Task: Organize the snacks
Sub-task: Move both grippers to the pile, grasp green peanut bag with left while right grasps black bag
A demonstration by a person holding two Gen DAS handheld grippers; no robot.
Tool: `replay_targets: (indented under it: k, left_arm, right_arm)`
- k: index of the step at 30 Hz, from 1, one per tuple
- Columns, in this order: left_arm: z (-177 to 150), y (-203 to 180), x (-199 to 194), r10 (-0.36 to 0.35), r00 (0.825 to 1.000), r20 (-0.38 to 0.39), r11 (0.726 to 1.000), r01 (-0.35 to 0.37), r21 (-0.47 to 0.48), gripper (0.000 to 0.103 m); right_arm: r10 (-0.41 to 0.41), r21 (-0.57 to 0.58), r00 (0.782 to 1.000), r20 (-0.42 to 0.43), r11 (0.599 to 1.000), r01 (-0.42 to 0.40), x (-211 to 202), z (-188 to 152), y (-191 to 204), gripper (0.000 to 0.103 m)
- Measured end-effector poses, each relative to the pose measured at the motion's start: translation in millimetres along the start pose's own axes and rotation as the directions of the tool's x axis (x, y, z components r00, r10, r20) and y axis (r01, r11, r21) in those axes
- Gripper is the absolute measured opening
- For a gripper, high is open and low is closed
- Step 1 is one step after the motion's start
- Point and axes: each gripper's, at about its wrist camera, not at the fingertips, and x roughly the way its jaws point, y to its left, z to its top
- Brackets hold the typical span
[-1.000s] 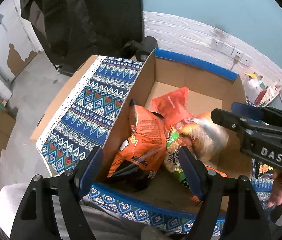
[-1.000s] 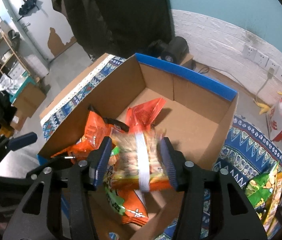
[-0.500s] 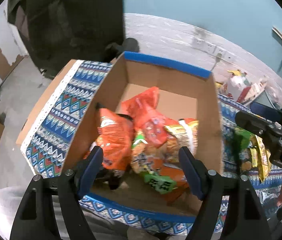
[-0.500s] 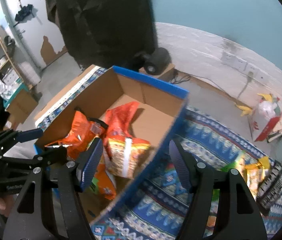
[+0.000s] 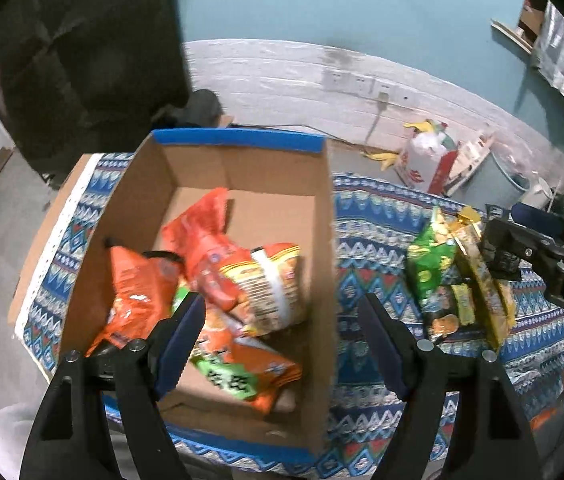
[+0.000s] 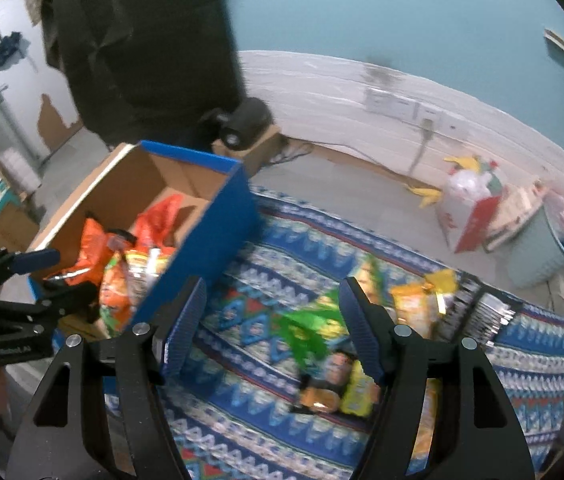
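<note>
A cardboard box (image 5: 325,216) with a blue rim sits on the patterned cloth and holds several orange snack bags (image 5: 222,280). A clear-windowed noodle pack (image 5: 270,288) lies on top of them. My left gripper (image 5: 282,340) hangs open above the box's near right corner, with nothing between its fingers. My right gripper (image 6: 272,320) is open and empty over the cloth, right of the box (image 6: 218,240). Just beyond it lies a pile of loose snacks: a green bag (image 6: 313,328), yellow packs (image 6: 413,300) and a dark pack (image 6: 477,312). The same green bag (image 5: 429,264) shows in the left wrist view.
The blue patterned cloth (image 6: 266,248) covers the table; its edge drops off at the left past the box. Behind, on the floor by the white brick wall, stand a white-and-red bag (image 5: 425,160) and a black device (image 6: 242,124). A dark cloth hangs at the back left.
The right gripper let go of the noodle pack into the box, opened, and swung right over the cloth toward the loose snacks. The left gripper also shifted right, staying open.
</note>
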Motion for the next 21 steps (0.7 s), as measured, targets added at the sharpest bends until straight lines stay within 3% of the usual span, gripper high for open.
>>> replay_targets:
  k: [12,21]
  left_arm:
    - [23,-71,16,-0.043,0.999,-0.003,0.994,0.043,0.103,0.081]
    - [37,-115,46,-0.089,0.995,-0.053,0.986,0.096,0.137,0.081]
  right_arm:
    - [-0.087,0.105,0.996,-0.002,0.991,0.087,-18,-25,-74,0.073]
    - [-0.140,0.190,0.990,-0.025,0.971,0.142,-15,-37,-131,0.073]
